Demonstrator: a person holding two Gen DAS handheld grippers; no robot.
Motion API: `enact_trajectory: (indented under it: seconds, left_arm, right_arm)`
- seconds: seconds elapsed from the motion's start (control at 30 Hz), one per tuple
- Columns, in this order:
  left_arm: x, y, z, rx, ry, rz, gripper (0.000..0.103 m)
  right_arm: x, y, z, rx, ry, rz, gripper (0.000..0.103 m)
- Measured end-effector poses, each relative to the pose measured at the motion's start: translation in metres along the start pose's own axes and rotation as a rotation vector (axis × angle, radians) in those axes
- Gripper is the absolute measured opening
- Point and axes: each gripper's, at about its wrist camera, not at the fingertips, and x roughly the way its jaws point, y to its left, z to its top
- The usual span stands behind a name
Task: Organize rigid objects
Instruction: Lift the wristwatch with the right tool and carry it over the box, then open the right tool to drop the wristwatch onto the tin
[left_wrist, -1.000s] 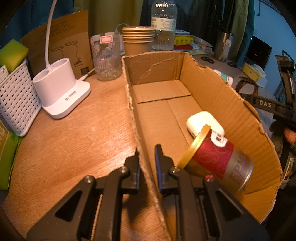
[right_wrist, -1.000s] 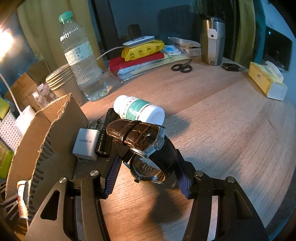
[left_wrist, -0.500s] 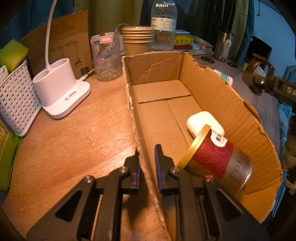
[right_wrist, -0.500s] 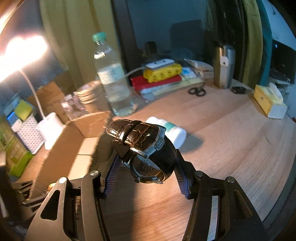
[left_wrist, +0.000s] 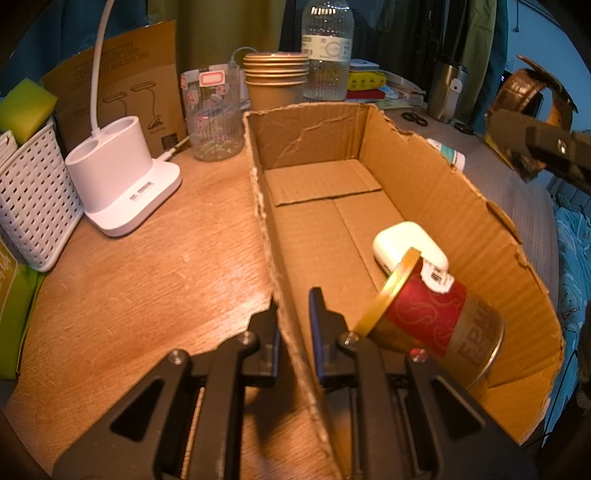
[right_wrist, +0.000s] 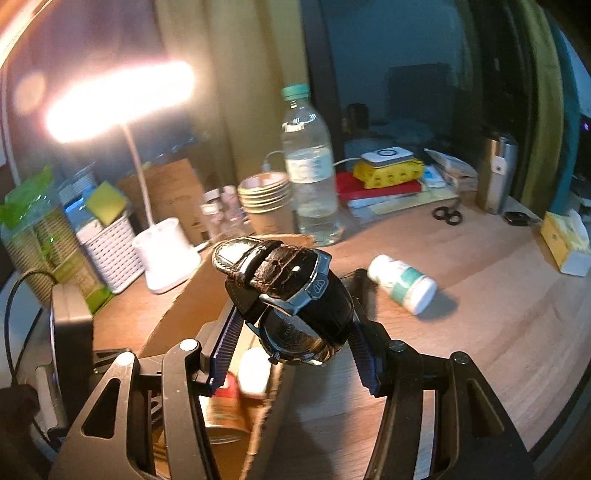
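On our left, the left gripper is clamped on the near side wall of the cardboard box, one finger outside on the wooden desk and one inside, so we are pinning the box in place. Inside it, towards the near right corner, the red and gold tin lies on its side with its gold lid turned towards our fingers, and the white case sits touching it just beyond; the far half of the box floor is bare.

Moving right, the right gripper is closed on the brown leather watch, its ribbed pads pressing the strap loop from both sides, the case back facing down towards us. In the left wrist view the watch shows at the upper right edge, outside and above the box's right wall; in the right wrist view the wall and the tin appear below and to the left of the watch. So we judge that the drop point lies leftward and down from the right hand, and only this hand can make the move, since the left is busy holding. The box's long axis runs away from us, which leaves most room at the far end.

Farther right, the white pill bottle lies on its side on the desk, still outside the box
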Motion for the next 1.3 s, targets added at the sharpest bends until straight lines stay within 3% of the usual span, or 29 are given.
enact_trajectory:
  seconds: [0.33, 1.0, 1.13, 1.3]
  left_arm:
    - [0.0, 0.0, 0.0, 0.0, 0.0, 0.0, 0.014]
    - [0.0, 0.0, 0.0, 0.0, 0.0, 0.0, 0.014]
    - [0.0, 0.0, 0.0, 0.0, 0.0, 0.0, 0.014]
    - [0.0, 0.0, 0.0, 0.0, 0.001, 0.001, 0.014]
  right_arm:
    - [0.015, 0.022, -0.012, -0.054, 0.066, 0.043, 0.059]
    - [0.019, 0.028, -0.021, -0.095, 0.108, 0.018, 0.06]
    - [0.019, 0.033, -0.022, -0.119, 0.108, 0.026, 0.069]
    - [0.019, 0.035, -0.023, -0.129, 0.101, 0.025, 0.072]
